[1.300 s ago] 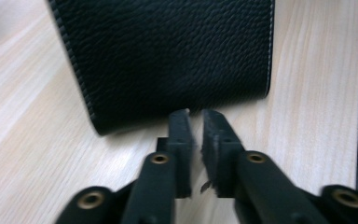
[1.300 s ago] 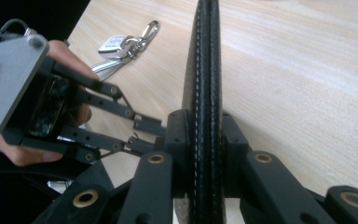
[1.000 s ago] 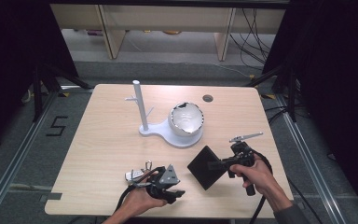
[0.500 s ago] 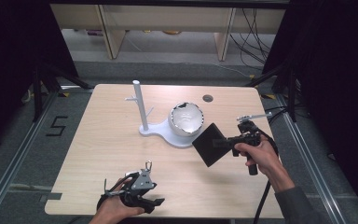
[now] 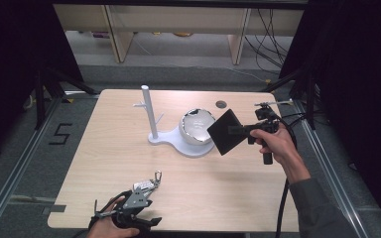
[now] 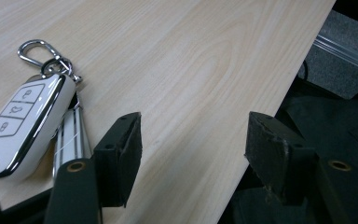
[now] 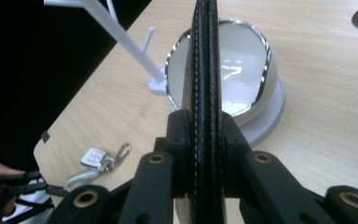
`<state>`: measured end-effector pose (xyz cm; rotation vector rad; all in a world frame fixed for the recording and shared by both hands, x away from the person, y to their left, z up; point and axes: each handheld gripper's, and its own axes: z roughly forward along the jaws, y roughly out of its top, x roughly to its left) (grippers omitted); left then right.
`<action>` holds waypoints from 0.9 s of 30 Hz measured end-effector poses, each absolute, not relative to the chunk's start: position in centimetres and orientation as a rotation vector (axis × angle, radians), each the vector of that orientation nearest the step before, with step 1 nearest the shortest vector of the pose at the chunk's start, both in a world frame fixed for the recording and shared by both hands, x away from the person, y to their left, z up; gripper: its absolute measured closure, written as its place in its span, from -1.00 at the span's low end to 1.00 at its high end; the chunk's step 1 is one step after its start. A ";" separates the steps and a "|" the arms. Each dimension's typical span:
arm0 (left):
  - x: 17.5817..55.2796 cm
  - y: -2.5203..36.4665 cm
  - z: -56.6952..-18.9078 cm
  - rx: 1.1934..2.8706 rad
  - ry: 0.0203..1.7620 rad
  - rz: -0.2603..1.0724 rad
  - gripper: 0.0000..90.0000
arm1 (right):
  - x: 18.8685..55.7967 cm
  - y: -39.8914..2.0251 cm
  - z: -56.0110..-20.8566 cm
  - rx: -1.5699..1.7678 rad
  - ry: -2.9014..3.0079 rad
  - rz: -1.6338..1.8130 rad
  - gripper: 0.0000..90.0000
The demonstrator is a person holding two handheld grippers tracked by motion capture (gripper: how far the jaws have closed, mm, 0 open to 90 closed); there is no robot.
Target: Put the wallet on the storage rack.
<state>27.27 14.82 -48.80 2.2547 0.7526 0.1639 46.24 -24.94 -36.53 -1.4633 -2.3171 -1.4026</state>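
A black leather wallet [image 5: 224,132] is held on edge by my right gripper [image 5: 239,131], which is shut on it just right of the white chrome-rimmed bowl [image 5: 196,124]. Seen from the right gripper view, the wallet [image 7: 206,56] rises between the jaws of the right gripper [image 7: 206,135], in front of the bowl [image 7: 240,70]. A white car key fob [image 5: 146,184] with a keyring lies near the table's front edge. My left gripper [image 5: 148,222] sits just behind it at the edge. Its jaws have just been opening, and the left gripper [image 6: 193,140] has nothing between them; the fob [image 6: 23,123] lies to their left.
The bowl sits on a white stand base [image 5: 171,140] with an upright pegged post [image 5: 149,111]. A round cable hole [image 5: 221,104] is at the table's far side. The front table edge [image 6: 261,107] runs right beside the left jaws, with dark floor beyond.
The left gripper has drawn back toward the near edge and its jaws have widened, leaving the key fob on the table. The right gripper has carried the wallet up and toward the bowl.
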 end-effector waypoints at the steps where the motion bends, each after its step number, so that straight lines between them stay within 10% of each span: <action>1: 27.3 15.2 -48.7 2.273 0.735 0.180 -0.20 | 46.7 -24.8 -36.3 -1.470 -2.291 -1.406 0.75; 27: 26.9 16.2 -48.9 2.237 0.789 0.191 -0.23 | 52.1 -21.5 -38.0 -1.633 -2.187 -1.411 0.75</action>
